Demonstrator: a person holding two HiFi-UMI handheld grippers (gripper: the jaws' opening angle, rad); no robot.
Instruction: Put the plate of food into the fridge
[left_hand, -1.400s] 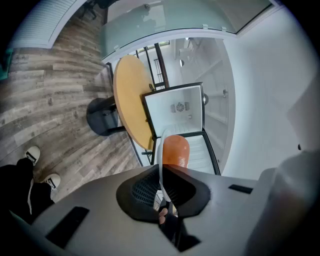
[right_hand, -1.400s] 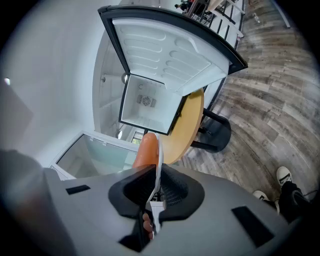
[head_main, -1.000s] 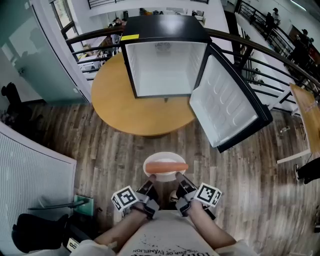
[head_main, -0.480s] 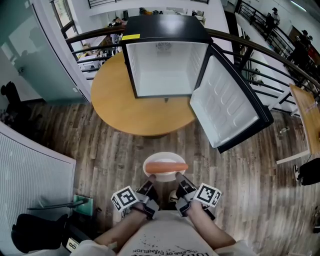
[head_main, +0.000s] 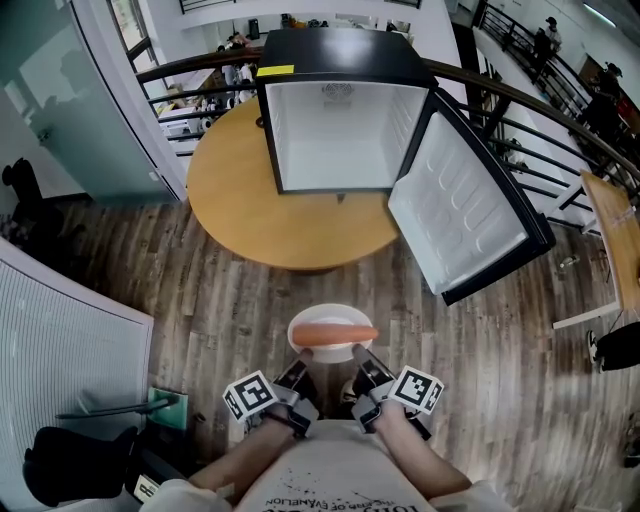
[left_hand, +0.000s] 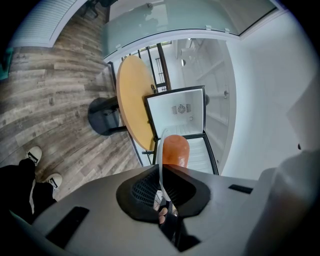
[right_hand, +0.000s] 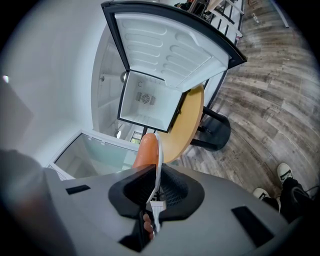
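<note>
A white plate (head_main: 330, 322) with an orange sausage (head_main: 333, 334) on it hangs over the wood floor, close to my body. My left gripper (head_main: 303, 366) is shut on the plate's near left rim and my right gripper (head_main: 356, 364) is shut on its near right rim. In the left gripper view the plate's rim (left_hand: 161, 165) runs edge-on between the jaws, with the sausage (left_hand: 174, 150) behind it. The right gripper view shows the same rim (right_hand: 158, 167) and sausage (right_hand: 147, 150). Ahead, a small black fridge (head_main: 340, 110) stands on a round wooden table (head_main: 240, 200), its door (head_main: 465, 210) swung open to the right and its white inside bare.
A railing (head_main: 520, 120) curves behind the table and fridge. A glass wall (head_main: 70, 90) stands at the left. A white slatted panel (head_main: 60, 340) and a black chair (head_main: 75, 475) are at my near left. The edge of another wooden table (head_main: 615, 235) shows at the far right.
The fridge and table sit slightly larger and more to the right in the head view than before. The plate and both grippers keep the same place in the view.
</note>
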